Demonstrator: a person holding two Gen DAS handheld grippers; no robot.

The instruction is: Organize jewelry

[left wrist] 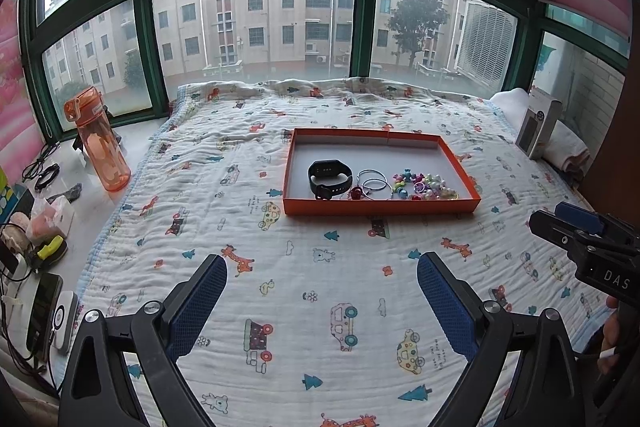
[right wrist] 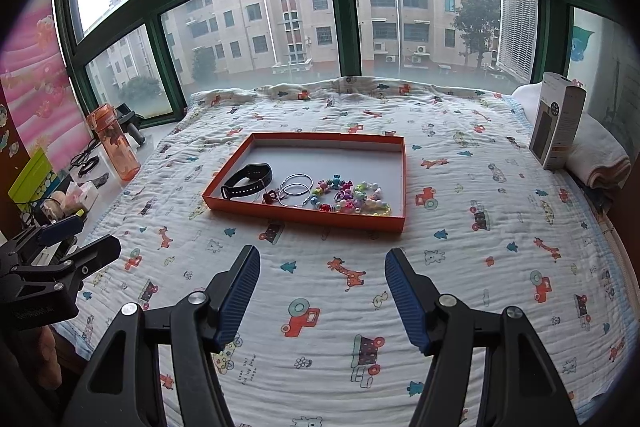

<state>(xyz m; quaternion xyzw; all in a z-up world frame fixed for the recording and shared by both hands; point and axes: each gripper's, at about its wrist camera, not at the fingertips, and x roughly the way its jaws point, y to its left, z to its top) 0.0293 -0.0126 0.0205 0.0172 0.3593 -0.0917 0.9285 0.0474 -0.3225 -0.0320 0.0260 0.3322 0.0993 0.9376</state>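
While jewelry (left wrist: 400, 185) fills tray (left wrist: 380, 207) (orange), tongs gape.

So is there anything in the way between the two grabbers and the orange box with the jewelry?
Nothing visible. Only bare quilt lies between the open left gripper, the open right gripper and the orange tray. Its low front wall is the only thing to reach over. The watch, hoops and beads lie inside.

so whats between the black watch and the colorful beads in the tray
In both wrist views, silver hoop rings and a small red charm lie between the black watch and the beads inside the orange tray.
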